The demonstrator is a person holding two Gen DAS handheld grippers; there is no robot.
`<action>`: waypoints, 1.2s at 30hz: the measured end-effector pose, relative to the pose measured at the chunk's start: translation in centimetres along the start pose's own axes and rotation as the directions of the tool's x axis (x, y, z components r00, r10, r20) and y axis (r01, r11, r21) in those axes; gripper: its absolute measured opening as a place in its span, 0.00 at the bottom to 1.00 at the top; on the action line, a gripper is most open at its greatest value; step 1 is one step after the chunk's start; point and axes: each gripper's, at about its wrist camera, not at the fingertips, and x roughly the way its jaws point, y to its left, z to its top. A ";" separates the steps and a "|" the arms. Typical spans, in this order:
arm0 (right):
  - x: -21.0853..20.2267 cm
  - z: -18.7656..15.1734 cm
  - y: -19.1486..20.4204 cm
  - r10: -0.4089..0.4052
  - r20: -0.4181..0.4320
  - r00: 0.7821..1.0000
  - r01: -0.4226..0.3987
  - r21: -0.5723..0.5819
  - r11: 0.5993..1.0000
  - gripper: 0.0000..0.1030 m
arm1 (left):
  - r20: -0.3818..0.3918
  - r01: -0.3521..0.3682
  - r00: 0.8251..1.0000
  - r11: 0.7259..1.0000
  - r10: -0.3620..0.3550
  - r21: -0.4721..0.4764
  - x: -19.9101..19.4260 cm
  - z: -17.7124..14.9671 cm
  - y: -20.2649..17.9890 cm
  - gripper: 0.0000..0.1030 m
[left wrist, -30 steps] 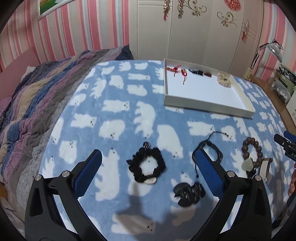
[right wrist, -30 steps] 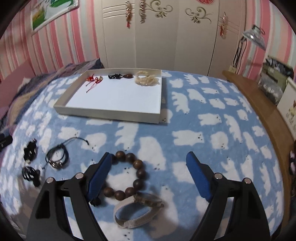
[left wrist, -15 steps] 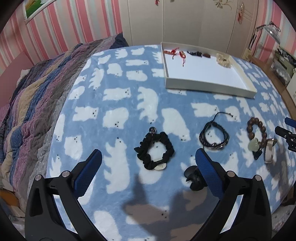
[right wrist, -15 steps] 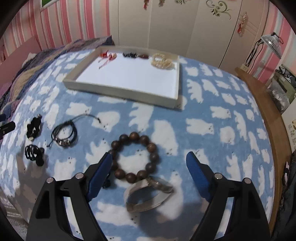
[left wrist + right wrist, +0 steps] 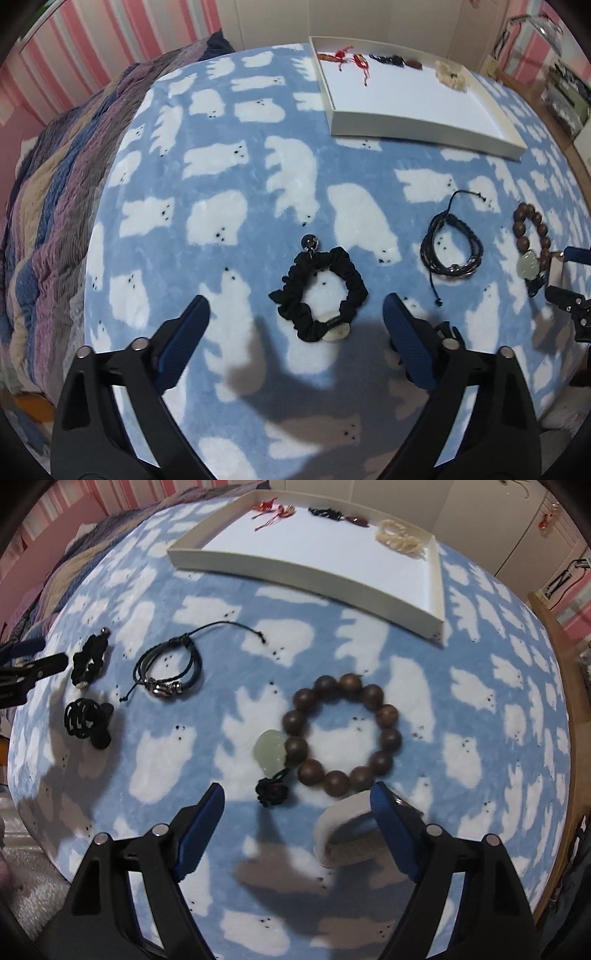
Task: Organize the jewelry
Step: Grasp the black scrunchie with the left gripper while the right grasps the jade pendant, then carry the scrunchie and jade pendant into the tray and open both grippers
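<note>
On the blanket (image 5: 258, 155), I see my left gripper (image 5: 295, 314) over the scrunchie (image 5: 321, 293), jaws closing, nothing gripped. Right gripper (image 5: 297, 797) sits near the bead bracelet (image 5: 343, 734), closing, ungripped. Tray (image 5: 424, 125) holds 3 pieces.

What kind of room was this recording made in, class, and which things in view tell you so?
Most likely a bedroom. The work surface is a bed under a polar-bear fleece blanket, with a striped knitted throw beside it, cream wardrobe doors behind, and pink striped wallpaper.
</note>
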 end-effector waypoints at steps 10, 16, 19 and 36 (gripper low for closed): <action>2.4 0.4 0.6 0.021 -0.079 0.997 -0.021 0.007 1.000 0.46 | -0.024 -0.017 1.000 0.998 0.019 0.054 2.0 0.6 -0.3 0.70; 2.4 0.3 0.7 0.006 -0.078 0.997 -0.006 0.000 1.000 0.33 | -0.065 -0.008 0.998 0.999 0.011 0.044 3.6 0.8 0.0 0.55; 2.3 0.2 0.8 0.008 -0.078 0.997 -0.008 -0.001 1.000 0.28 | -0.076 -0.011 0.997 0.999 0.014 0.046 4.1 0.9 0.0 0.48; 3.4 -0.3 0.5 0.047 -0.070 0.996 -0.048 -0.010 0.999 0.18 | -0.077 -0.009 0.997 0.999 0.012 0.046 4.7 0.4 -0.6 0.13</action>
